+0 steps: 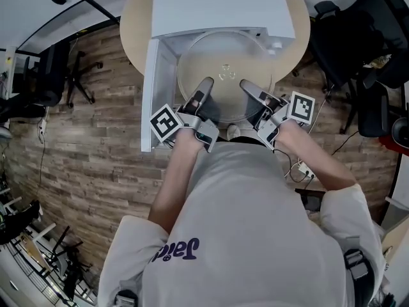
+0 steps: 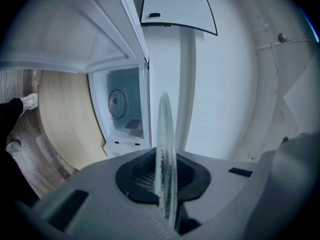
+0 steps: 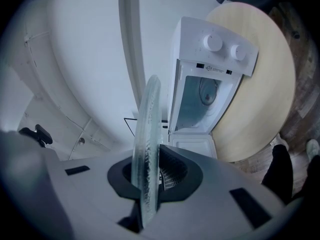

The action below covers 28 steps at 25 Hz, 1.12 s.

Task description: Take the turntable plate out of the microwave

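The round clear glass turntable plate (image 1: 225,75) hangs level in front of the white microwave (image 1: 220,5), whose door (image 1: 148,94) stands swung open at the left. My left gripper (image 1: 206,85) is shut on the plate's near left rim, my right gripper (image 1: 246,85) on its near right rim. In the left gripper view the plate (image 2: 164,149) shows edge-on, pinched in the left gripper (image 2: 162,184), with the open microwave cavity (image 2: 122,106) beyond. In the right gripper view the plate edge (image 3: 148,149) stands between the pads of the right gripper (image 3: 150,176), and the microwave (image 3: 210,84) lies ahead.
The microwave stands on a round pale wooden table (image 1: 134,11). Black office chairs (image 1: 358,31) stand at the right, and another chair (image 1: 57,69) at the left on the plank floor. Cables and a power strip (image 1: 303,168) lie on the floor near my right arm.
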Each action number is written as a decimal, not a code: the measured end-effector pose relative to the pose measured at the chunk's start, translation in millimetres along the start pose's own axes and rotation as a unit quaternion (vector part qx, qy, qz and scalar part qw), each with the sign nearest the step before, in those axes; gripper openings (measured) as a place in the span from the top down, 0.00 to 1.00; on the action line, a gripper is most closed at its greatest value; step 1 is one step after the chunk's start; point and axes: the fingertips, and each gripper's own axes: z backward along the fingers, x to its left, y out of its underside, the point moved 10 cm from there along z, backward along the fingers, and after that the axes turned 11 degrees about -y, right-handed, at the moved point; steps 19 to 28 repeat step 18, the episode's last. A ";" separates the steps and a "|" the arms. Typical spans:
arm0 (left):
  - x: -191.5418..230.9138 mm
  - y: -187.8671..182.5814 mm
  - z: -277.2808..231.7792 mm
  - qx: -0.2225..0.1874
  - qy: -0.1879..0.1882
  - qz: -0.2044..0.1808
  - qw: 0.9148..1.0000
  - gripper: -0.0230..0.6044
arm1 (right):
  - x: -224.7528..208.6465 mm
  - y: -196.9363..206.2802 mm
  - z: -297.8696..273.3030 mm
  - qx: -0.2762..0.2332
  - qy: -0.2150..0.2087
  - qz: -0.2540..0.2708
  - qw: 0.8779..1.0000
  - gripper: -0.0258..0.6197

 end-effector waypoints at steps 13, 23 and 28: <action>-2.8 10.1 -17.1 0.006 -0.002 0.000 1.000 0.91 | 2.0 -18.5 11.5 0.008 0.001 0.005 1.000 0.91; 0.9 14.3 -16.5 0.005 -0.001 0.003 1.000 0.91 | -1.1 -16.7 16.6 0.008 0.004 0.007 1.000 0.91; 0.9 14.3 -16.5 0.005 -0.001 0.003 1.000 0.91 | -1.1 -16.7 16.6 0.008 0.004 0.007 1.000 0.91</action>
